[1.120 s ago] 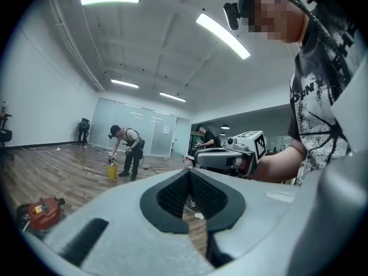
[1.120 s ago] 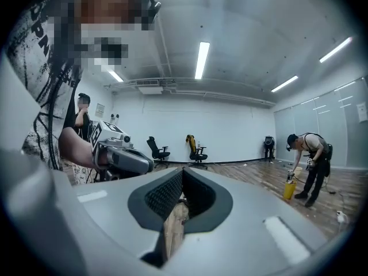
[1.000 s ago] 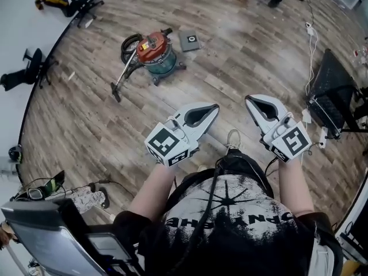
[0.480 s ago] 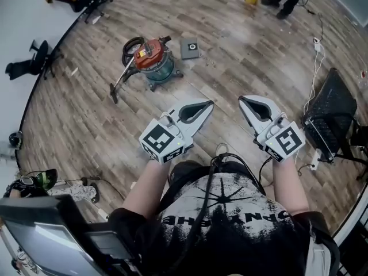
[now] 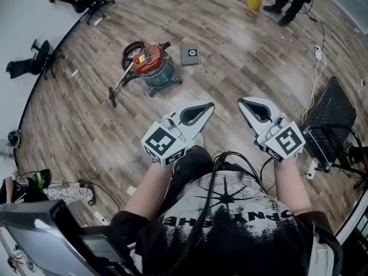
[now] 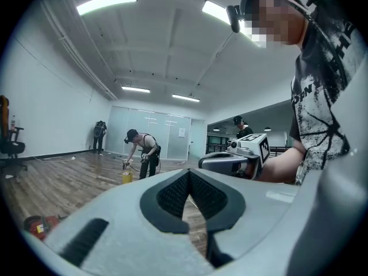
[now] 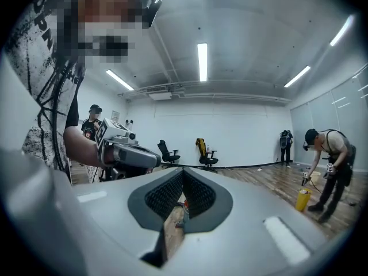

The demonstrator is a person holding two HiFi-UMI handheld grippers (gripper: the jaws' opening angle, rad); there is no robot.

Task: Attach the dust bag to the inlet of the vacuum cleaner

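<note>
Vacuum cleaner [image 5: 150,62] on floor [image 5: 247,45] well ahead of you; your left gripper [image 5: 210,104] and right gripper [image 5: 241,102] both pressed together, empty.

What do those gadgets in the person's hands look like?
The left gripper and right gripper are white beak-shaped shells with dark ribbed lining inside their fingers. A white cube with black square markers sits behind each. The person wears a black short-sleeved T-shirt with white print; a black cable runs down it.
</note>
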